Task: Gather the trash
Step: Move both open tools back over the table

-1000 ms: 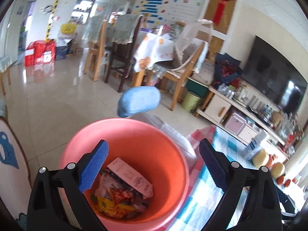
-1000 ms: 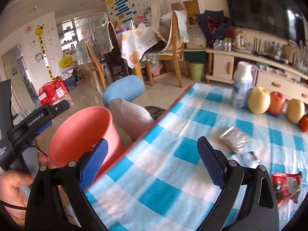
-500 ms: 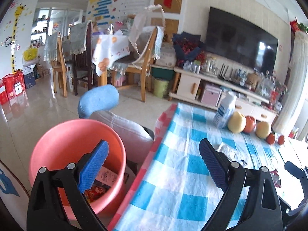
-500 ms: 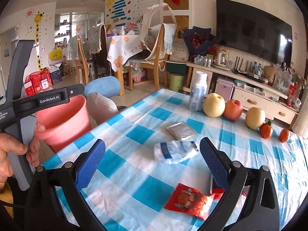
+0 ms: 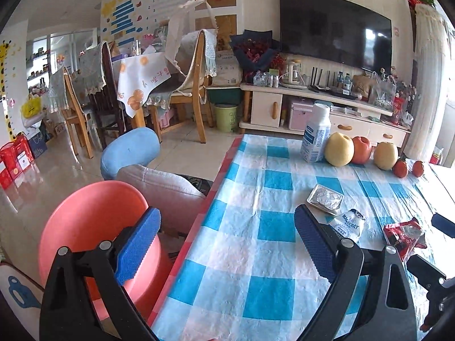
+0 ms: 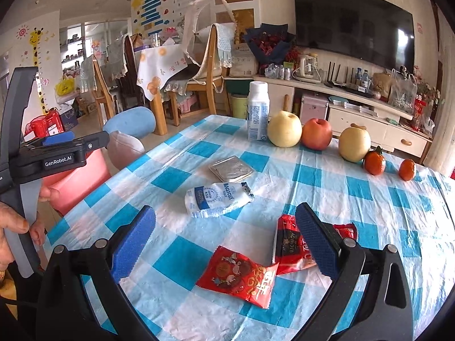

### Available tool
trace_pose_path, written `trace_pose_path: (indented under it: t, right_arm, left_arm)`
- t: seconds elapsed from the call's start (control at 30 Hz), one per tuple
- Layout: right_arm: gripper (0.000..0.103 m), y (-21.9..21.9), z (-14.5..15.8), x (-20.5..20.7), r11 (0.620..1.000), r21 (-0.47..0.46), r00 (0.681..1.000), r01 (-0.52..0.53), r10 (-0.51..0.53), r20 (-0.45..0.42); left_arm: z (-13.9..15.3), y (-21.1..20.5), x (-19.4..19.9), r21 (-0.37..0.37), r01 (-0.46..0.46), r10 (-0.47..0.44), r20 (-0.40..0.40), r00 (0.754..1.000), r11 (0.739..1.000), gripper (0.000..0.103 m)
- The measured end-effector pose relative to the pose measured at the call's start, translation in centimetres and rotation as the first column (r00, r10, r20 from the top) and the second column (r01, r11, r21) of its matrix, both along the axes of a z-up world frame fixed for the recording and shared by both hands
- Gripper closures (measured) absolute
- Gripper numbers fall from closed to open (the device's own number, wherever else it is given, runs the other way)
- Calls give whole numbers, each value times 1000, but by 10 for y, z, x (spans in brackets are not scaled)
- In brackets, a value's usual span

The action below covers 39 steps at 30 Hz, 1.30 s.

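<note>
1. Left black two-finger gripper with blue ribbed pads: jaws spread wide, nothing between them.
2. Right black two-finger gripper with blue ribbed pads: jaws spread wide, empty.
3. Person's left hand: fingers wrapped around the left gripper's handle.

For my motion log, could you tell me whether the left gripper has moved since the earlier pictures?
Yes. The left gripper swung right, from over the pink bin toward the table.

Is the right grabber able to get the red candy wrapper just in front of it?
Probably yes. The right gripper is open, and the red wrapper lies flat on the table just ahead, with nothing on it.
</note>
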State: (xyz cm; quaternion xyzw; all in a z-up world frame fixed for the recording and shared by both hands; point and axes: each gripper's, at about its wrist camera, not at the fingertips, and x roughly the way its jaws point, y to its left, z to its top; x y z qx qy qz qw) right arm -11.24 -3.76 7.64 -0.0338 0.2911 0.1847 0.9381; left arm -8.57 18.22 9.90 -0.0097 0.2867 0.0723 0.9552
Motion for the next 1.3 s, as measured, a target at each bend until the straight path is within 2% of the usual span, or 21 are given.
trace_pose_path:
  t: [0.2,0.6,0.8,1.3]
  right_arm:
    - [4,-9,-9,4,999,-27,1000,20,-20,-7]
    - [4,-28,-14,13,995,-78,998,58,-59,-8]
    - [4,-39,-19,20,993,-94,996,74,-78,-38]
    - [4,-63,-24,31,991,-115,992,70,-81,-96]
  left_arm:
    - [-2,-15,6,-17,38,-38,-11,999,999,9]
    - [-12,-52,21,26,75,-74,-41,996,997,9]
    - [-17,-71,24,42,117,-115,-57,992,992,9]
    - [-32,-104,43,0,209,-207,-110,972,978,9]
